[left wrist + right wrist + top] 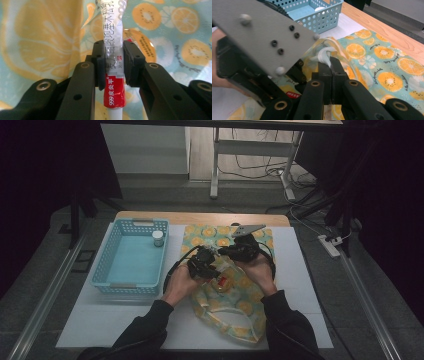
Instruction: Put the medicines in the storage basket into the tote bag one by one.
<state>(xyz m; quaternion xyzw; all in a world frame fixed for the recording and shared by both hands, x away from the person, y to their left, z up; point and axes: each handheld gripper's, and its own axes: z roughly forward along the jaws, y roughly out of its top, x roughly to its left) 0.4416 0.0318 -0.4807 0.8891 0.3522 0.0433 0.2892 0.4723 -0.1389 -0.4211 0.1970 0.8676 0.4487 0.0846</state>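
Observation:
A fruit-print cloth bag (240, 306) lies on the white mat in the middle of the table. My left gripper (113, 53) is shut on a white and red ointment tube (113, 30), with the tube's red end toward the camera. In the high view the left gripper (216, 271) hovers over the bag's mouth and the tube's red end (223, 282) shows just below it. My right gripper (331, 61) is shut on a bunched strip of the bag's fabric (324, 53) at its opening. The right gripper (227, 252) sits close beside the left one.
A light blue perforated basket (107, 265) stands at the left of the mat, with a small white bottle (158, 238) in its far right corner. The left gripper's grey plate (262, 32) blocks much of the right gripper view. The table's wooden far edge (200, 217) lies beyond.

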